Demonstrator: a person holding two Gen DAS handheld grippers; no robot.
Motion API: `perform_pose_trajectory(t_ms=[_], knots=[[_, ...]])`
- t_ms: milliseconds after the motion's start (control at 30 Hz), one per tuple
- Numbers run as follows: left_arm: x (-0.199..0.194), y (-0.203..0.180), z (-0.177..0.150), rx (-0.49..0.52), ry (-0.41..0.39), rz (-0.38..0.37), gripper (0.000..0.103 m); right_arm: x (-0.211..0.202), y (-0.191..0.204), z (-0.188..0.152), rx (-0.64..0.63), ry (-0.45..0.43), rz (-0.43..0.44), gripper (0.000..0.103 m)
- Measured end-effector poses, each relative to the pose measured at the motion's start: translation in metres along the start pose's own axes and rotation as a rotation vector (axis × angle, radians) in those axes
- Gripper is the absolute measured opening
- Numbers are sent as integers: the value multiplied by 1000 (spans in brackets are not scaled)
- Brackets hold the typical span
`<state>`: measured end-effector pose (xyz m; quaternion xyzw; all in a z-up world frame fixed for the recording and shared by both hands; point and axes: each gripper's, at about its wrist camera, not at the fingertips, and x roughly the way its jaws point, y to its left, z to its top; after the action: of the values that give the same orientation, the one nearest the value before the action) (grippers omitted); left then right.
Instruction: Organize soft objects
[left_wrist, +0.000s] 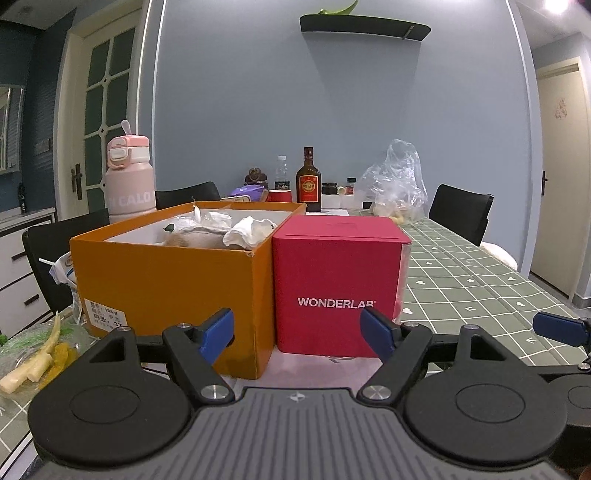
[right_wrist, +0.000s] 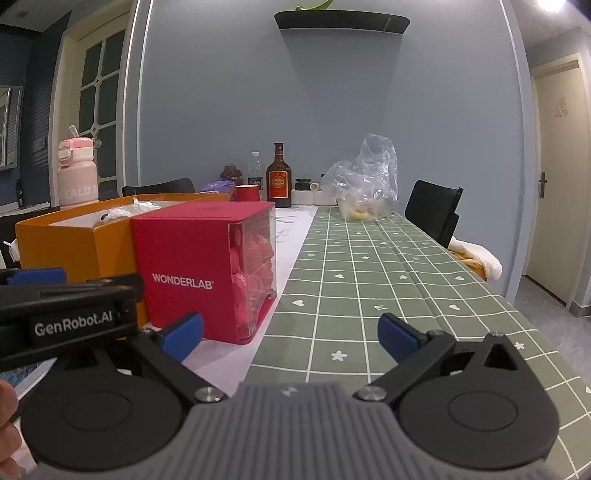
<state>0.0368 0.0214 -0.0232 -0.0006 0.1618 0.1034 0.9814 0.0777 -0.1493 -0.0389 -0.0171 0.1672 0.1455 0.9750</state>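
The orange box (left_wrist: 166, 288) looks like matt cardboard, worn at its near corner, with a white paper label stuck on its front; crumpled white paper (left_wrist: 247, 230) lies inside. The red box (left_wrist: 336, 284) beside it has a smooth, matt front, and its right side is clear glossy plastic. The desk (right_wrist: 369, 277) wears a green checked cloth, soft and matt, with slight creases. At the far end stand a glossy glass bottle (left_wrist: 308, 181) and a thin, shiny, wrinkled plastic bag (left_wrist: 397, 181). The left gripper (left_wrist: 297, 334) has matt black plastic arms, blue pads, bright metal screws and a ribbed grey body.
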Motion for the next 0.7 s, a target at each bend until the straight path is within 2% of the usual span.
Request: perform_pose_trajectory(t_ms=[700], knots=[[-2, -4, -2, 5, -2, -5, 91, 2, 4, 0, -17, 8, 7, 99]])
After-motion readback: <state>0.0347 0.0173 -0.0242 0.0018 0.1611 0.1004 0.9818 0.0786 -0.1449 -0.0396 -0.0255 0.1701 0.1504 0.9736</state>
